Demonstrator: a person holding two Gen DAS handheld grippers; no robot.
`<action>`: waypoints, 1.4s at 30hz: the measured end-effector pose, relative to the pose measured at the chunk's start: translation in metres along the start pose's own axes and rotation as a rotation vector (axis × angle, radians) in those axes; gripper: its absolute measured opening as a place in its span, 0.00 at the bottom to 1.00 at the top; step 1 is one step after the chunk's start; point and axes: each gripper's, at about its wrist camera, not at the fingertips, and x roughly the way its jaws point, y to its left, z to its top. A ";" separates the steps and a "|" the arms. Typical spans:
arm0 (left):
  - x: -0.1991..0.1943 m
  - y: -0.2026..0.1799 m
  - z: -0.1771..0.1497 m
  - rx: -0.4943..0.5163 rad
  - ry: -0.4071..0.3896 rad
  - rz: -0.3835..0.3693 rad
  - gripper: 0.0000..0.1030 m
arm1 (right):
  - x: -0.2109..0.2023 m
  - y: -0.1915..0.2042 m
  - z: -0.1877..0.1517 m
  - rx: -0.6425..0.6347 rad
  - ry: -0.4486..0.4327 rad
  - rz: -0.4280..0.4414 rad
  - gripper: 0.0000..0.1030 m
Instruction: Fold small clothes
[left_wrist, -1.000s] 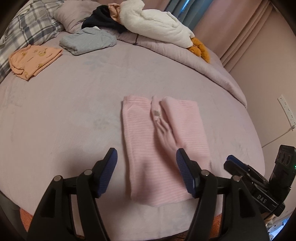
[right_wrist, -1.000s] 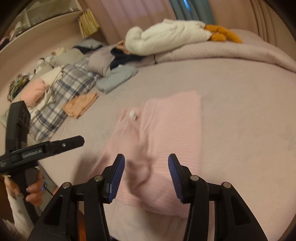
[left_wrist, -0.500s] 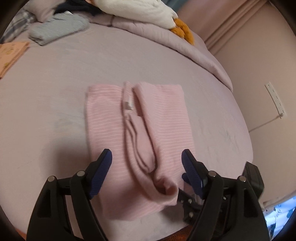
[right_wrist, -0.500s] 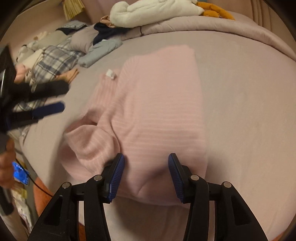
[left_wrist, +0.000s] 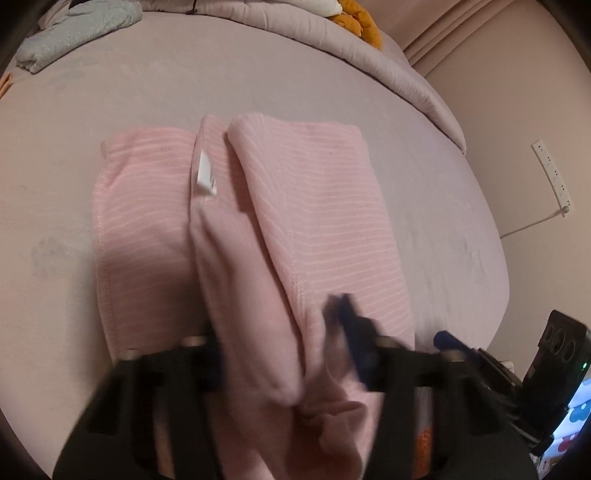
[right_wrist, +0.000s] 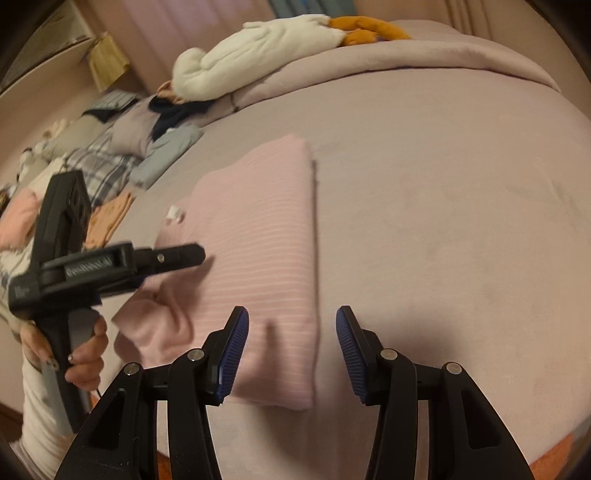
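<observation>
A pink striped garment (left_wrist: 303, 221) lies folded lengthwise on the mauve bed, with a white tag (left_wrist: 205, 177) near its far end. My left gripper (left_wrist: 284, 354) is blurred and low over the garment's near end, with bunched pink fabric between its fingers; the jaws look partly closed around it. In the right wrist view the left gripper (right_wrist: 184, 258) reaches over the garment's (right_wrist: 266, 251) left side. My right gripper (right_wrist: 291, 354) is open and empty above the garment's near right corner.
A grey folded garment (left_wrist: 81, 26) and an orange one (right_wrist: 107, 218) lie at the far left of the bed (right_wrist: 443, 221). A white plush toy (right_wrist: 266, 51) and rolled duvet lie along the far side. A wall socket strip (left_wrist: 552, 173) is at the right.
My left gripper moved forward and down onto the garment's near end and its jaws narrowed around the bunched fabric. My right gripper pulled back to the near right corner.
</observation>
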 end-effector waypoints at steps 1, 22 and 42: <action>0.002 0.001 -0.003 -0.003 0.010 -0.007 0.19 | 0.000 -0.002 -0.001 0.008 -0.002 -0.002 0.48; -0.042 0.032 -0.027 -0.004 -0.049 0.157 0.17 | 0.011 0.004 0.002 -0.025 0.020 0.022 0.48; -0.056 0.042 -0.087 -0.097 -0.019 0.097 0.18 | 0.018 0.011 -0.006 -0.061 0.089 0.046 0.48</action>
